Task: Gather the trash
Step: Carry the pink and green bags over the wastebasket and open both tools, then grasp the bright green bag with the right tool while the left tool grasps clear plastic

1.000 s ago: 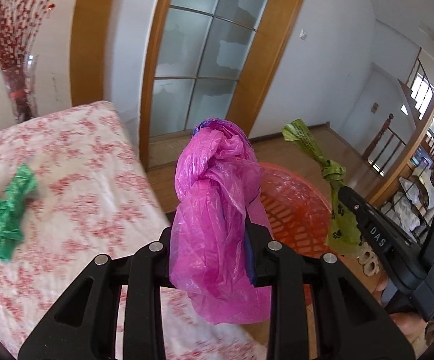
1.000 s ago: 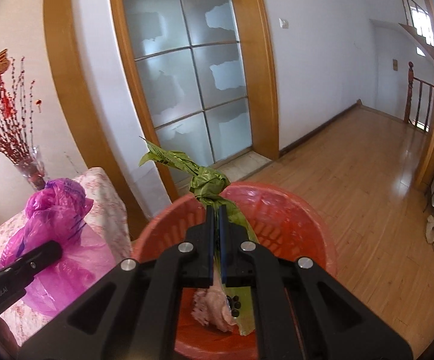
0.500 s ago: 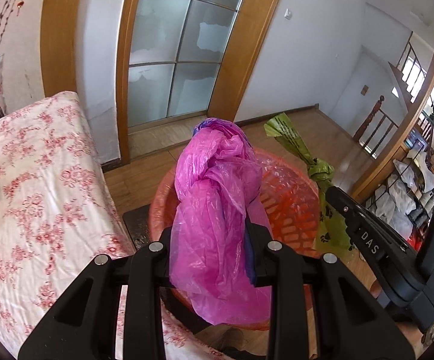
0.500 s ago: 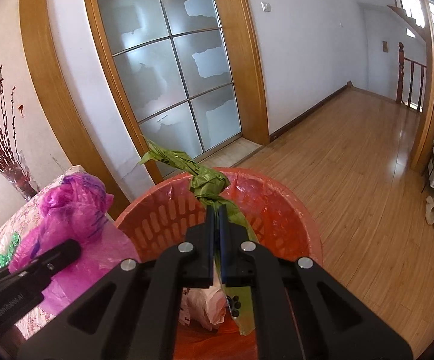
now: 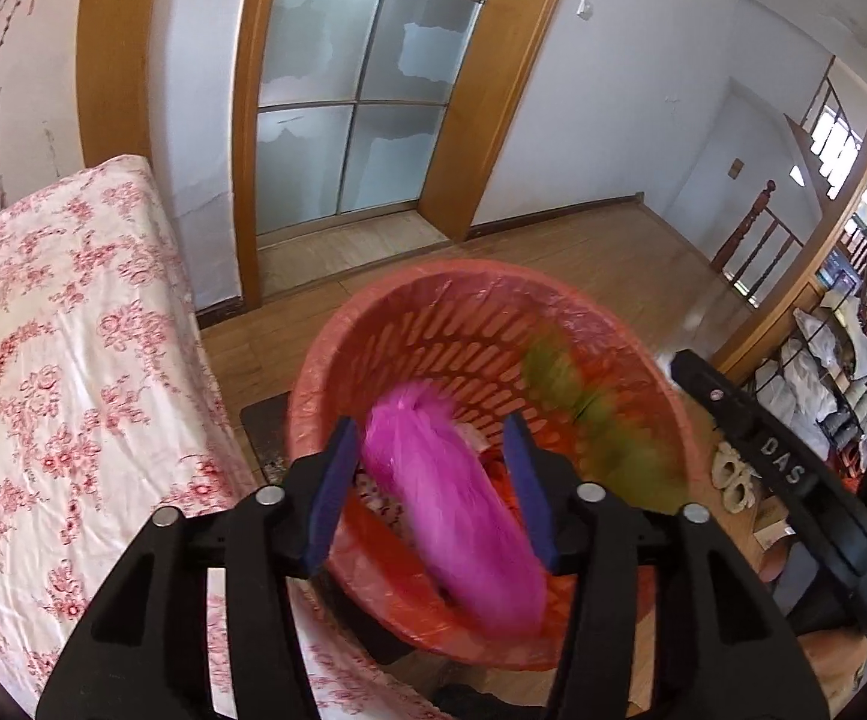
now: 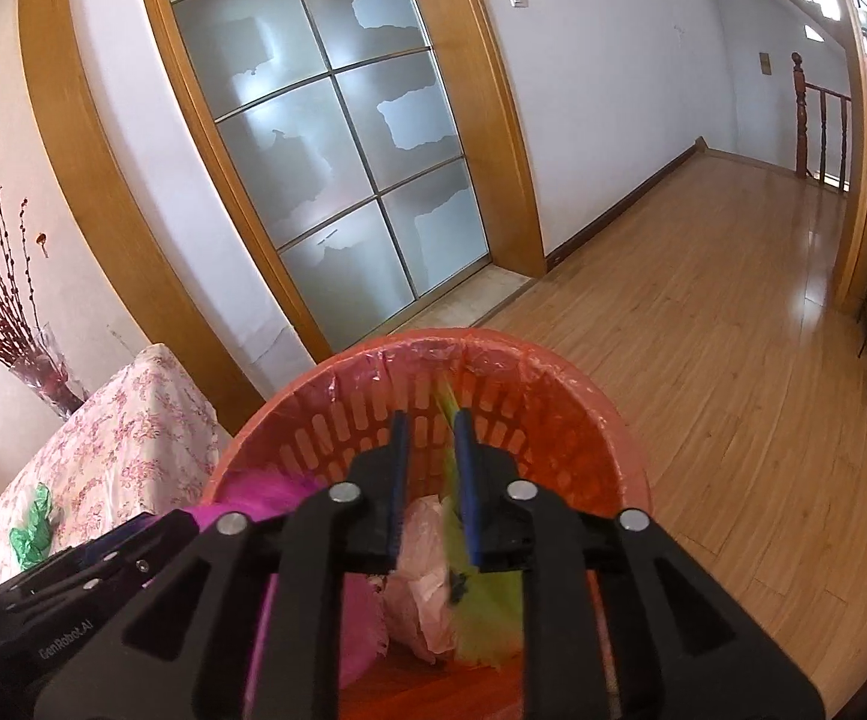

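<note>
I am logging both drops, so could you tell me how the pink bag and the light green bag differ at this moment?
The pink bag is the bulkier bundle, on the left of the orange basket; the light green bag is slimmer, on the right. The pink bag falls between the left gripper's widely parted jaws; the light green bag slips between the right gripper's narrower gap. Both jaws have just been opening. Both bags are blurred and inside the basket's rim.

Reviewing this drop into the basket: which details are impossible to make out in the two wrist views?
- Pink bag, left wrist view: motion blur hides its knot and outline.
- Green bag, left wrist view: a blurred smear; the right view shows only a strip behind the right hand-held gripper.
- Orange basket floor: covered by bags and gripper bodies in both views.
- Green trash on the table: too small to identify.
</note>
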### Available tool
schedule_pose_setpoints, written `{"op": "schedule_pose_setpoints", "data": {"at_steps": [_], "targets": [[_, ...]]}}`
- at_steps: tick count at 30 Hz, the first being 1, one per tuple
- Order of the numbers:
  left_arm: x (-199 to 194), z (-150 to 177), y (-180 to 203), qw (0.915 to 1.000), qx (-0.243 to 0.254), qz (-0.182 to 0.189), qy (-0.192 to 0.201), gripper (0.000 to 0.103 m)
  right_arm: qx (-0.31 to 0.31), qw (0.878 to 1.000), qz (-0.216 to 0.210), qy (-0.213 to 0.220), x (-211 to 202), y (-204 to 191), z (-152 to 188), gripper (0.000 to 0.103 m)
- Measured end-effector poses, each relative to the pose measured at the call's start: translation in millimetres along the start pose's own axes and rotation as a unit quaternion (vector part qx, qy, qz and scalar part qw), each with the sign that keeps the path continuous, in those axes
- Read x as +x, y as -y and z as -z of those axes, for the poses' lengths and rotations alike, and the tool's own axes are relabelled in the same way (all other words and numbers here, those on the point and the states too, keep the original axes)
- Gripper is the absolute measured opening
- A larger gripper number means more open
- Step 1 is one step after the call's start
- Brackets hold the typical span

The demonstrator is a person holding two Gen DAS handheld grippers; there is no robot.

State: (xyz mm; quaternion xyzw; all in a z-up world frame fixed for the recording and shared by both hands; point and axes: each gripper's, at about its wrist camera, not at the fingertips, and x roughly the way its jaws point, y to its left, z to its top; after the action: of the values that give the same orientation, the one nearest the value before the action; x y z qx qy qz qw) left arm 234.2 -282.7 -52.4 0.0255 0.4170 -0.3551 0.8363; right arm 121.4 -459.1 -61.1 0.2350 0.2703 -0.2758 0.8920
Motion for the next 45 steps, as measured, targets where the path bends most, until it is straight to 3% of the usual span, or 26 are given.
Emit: {"op": "schedule_pose_setpoints", "data": {"at_steps": [5,13,22,26,40,45], "targets": [[-10.3,7.8,-17.6,0.9996,-0.008,-0.028,0.005,0.056,-0.022,1.0,0.016,0.007,-3.8,-6.0,6.4,0.04],[-44.0,18.9,-62.0,0.9966,-0.028,-0.075,0.021,0.06,-0.054,0.998,0.022,0.005,-6.6,-28.8,12.7,0.054],[-92.9,34.1,-126.8,0.9883,-0.066,-0.128,0.048,0.061,-0.103,0.995,-0.005,-0.01,-10.9,-81.4,27.3,0.054],[-115.4,43.6,-157.8,0.9831,-0.09,-0.15,0.055,0.061,-0.137,0.99,-0.033,-0.019,-13.1,-125.2,38.4,0.054],[-194.4,87.9,-286.5,0.9495,-0.181,-0.245,0.074,0.061,-0.225,0.96,-0.146,-0.081,-9.8,-297.0,98.3,0.054],[-214.1,99.4,-315.0,0.9403,-0.208,-0.257,0.081,0.061,-0.237,0.951,-0.172,-0.095,0.5,-348.9,111.6,0.053]]}}
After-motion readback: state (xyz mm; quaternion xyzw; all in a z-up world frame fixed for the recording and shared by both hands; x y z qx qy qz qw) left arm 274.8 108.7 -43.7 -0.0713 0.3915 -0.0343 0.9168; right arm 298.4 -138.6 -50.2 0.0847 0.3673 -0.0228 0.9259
